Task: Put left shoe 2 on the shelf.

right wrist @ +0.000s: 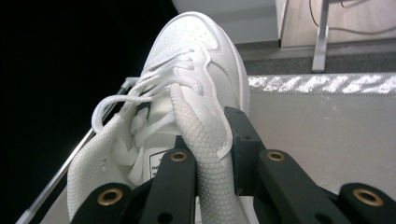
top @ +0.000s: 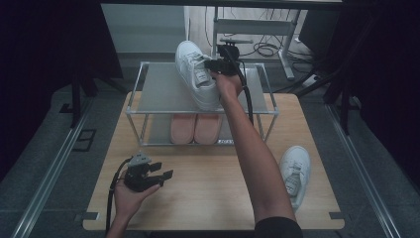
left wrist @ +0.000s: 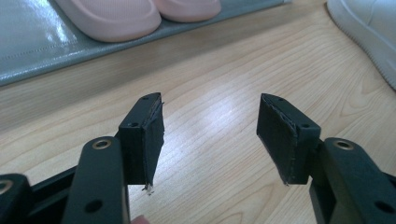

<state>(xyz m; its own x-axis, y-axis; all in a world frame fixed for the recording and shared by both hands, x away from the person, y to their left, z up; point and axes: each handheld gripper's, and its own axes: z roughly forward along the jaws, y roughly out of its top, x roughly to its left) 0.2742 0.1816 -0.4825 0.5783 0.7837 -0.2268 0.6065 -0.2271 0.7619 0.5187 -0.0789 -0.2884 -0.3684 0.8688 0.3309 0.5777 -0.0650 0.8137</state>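
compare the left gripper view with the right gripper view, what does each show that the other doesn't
Left gripper view: the left hand-held gripper with jaws wide open and nothing between them, over the wooden table, the pink slippers on the lower shelf, and the edge of a second white sneaker on the table.

Right gripper view: the right hand-held gripper shut on the collar of a white sneaker above the grey top shelf.

Shared: each shows black jaws and a white sneaker, though different ones.

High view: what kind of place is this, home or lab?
Most likely a lab or recording set-up rather than a home: a light wooden table ringed by dark curtains, a small metal shoe rack staged on it, and loose cables on the floor behind by a desk frame.
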